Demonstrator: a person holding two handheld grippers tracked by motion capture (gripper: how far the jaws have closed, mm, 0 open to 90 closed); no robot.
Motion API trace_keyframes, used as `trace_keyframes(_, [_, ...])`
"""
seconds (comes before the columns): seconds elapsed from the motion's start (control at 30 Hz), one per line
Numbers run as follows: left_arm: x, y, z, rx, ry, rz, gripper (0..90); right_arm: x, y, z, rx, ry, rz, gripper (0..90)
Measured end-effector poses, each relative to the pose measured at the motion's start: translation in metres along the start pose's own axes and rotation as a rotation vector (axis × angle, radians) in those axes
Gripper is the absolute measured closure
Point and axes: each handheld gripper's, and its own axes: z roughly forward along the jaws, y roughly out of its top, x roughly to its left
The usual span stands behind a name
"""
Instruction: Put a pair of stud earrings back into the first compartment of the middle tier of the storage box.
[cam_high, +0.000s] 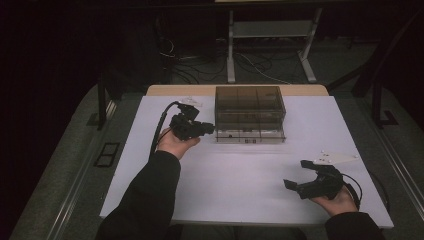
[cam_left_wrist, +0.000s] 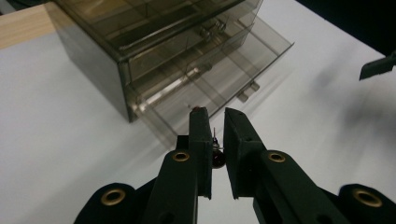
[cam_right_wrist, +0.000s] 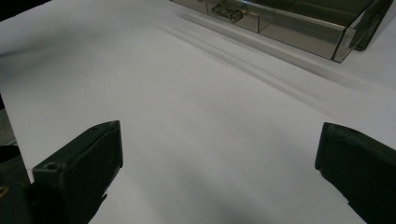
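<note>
The left tool (cam_left_wrist: 214, 135) is clenched on a small component (cam_left_wrist: 216, 151); in the left gripper view this dark, bead-like part with thin wire legs sits pinched between the two black jaws, which stand nearly together; its exact type is too small to tell. The right tool (cam_right_wrist: 219, 158) is released; its jaws stand wide apart over bare worktop (cam_right_wrist: 187, 102) with nothing between them.

The receiving thing is the smoky transparent drawer cabinet (cam_high: 250, 107), standing at 12 o'clock on the worktop, near the far edge; its bottom drawer (cam_left_wrist: 219, 79) is pulled out toward the person and is divided into compartments.

Governing relation: in the high view the left tool (cam_high: 192, 127) sits just beside the cabinet's left front corner, at roughly 9 o'clock from the drawer front; in the left gripper view the open drawer lies directly ahead of the jaw tips, at 12 o'clock; the drawer's long axis runs across the cabinet front, from 9 to 3 o'clock in the high view. The left hand is plainly the nearer one; the right tool (cam_high: 310, 185) rests well apart, at about 4 o'clock from the cabinet.

Judgement: the coming move probably carries the component forward over the drawer rim, then releases it into a compartment; which compartment cannot be told.
</note>
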Motion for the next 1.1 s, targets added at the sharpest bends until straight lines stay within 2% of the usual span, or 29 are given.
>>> trace_keyframes(0.17, [-0.002,0.01,0.013,-0.013,-0.006,-0.007,80.8,0.0,0.0,0.0,0.001,0.0,0.0,0.4])
trace_keyframes(0.27, [0.0,0.015,0.019,-0.009,-0.005,0.004,80.7,0.0,0.0,0.0,0.001,0.0,-0.001,0.4])
trace_keyframes(0.4, [0.003,0.017,0.028,-0.024,-0.001,-0.011,80.8,0.0,0.0,0.0,0.0,0.001,-0.001,0.4])
trace_keyframes(0.47, [0.005,0.017,0.033,-0.041,-0.003,-0.03,80.8,0.0,0.0,0.0,0.0,0.003,-0.002,0.4])
trace_keyframes(0.63, [0.01,0.015,0.047,-0.045,-0.002,-0.044,80.8,-0.001,0.0,0.0,0.0,0.003,-0.001,0.4])
trace_keyframes(0.77, [0.013,0.012,0.058,-0.032,-0.003,-0.044,80.7,-0.001,0.0,0.0,0.002,0.003,-0.001,0.3])
trace_keyframes(1.1, [0.016,0.001,0.083,0.003,-0.003,-0.077,80.7,0.0,0.0,0.001,0.004,0.006,-0.009,0.4])
